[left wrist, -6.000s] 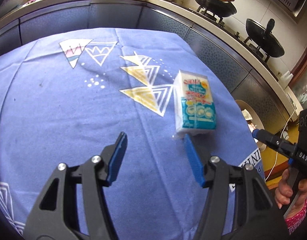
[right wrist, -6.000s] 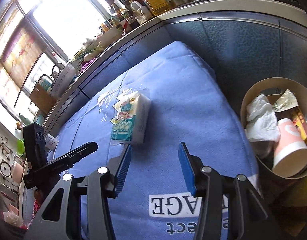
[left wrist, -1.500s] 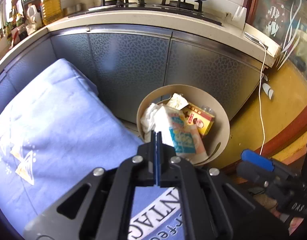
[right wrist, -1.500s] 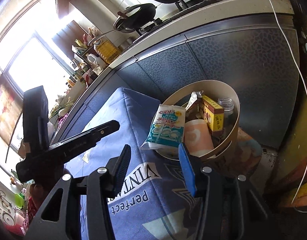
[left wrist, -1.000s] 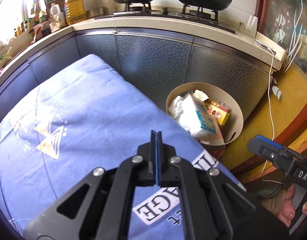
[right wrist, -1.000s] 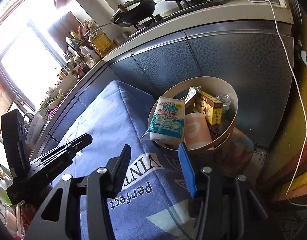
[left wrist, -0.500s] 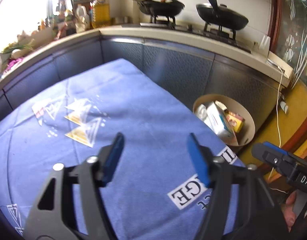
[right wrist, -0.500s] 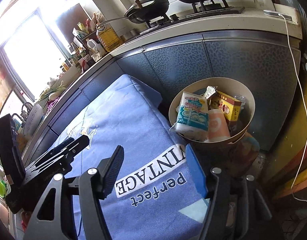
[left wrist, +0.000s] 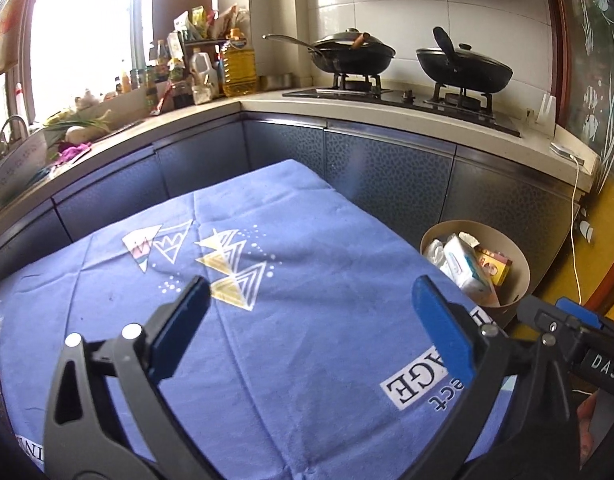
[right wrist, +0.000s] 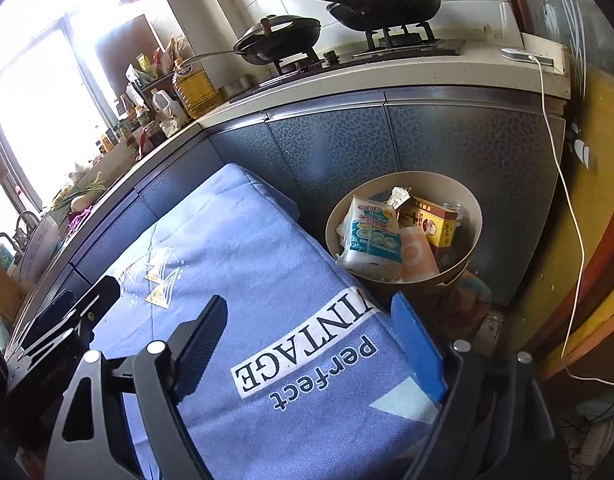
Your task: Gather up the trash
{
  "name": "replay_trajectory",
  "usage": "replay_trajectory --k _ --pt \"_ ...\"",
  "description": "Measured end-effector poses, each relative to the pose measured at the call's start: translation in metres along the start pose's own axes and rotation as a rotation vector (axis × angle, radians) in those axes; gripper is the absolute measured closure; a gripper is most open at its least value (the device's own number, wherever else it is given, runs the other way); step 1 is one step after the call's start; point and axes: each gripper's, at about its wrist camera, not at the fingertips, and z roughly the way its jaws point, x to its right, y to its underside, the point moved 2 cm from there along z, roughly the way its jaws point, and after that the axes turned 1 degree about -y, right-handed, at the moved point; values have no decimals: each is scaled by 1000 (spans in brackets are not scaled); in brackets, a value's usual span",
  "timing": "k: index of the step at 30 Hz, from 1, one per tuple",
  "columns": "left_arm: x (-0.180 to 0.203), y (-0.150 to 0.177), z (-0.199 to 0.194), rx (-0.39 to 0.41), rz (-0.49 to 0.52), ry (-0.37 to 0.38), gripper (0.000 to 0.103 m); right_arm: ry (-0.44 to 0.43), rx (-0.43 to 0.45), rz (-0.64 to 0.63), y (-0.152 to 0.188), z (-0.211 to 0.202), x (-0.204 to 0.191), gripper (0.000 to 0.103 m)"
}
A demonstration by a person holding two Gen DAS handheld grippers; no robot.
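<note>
The white and blue packet (left wrist: pixel 465 266) (right wrist: pixel 371 236) lies in the beige bin (left wrist: pixel 523 276) (right wrist: pixel 427 184) beside the table's right corner, on top of crumpled paper, a pink cup (right wrist: pixel 417 256) and a yellow-red box (right wrist: pixel 435 220). My left gripper (left wrist: pixel 307 292) hovers over the blue tablecloth (left wrist: pixel 307 220), its jaws opening wide with nothing between them. My right gripper (right wrist: pixel 309 308) hangs over the cloth's printed corner, short of the bin, its jaws also opening and empty.
A kitchen counter (left wrist: pixel 387 108) wraps around behind the table, with two black pans (left wrist: pixel 355 56) on a stove and an oil bottle (left wrist: pixel 237 64). A white cable (right wrist: pixel 563 184) hangs down the cabinet right of the bin. A hand (left wrist: pixel 587 420) shows at the lower right.
Both grippers have drawn back from the bin and risen, so it looks smaller. The left jaws went from shut to wide open, and the right jaws widened. The packet stays in the bin.
</note>
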Motion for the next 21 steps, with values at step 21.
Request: replay_trajectory --k 21 --pt "12 2 12 -62 13 -31 6 38 34 48 2 -13 14 18"
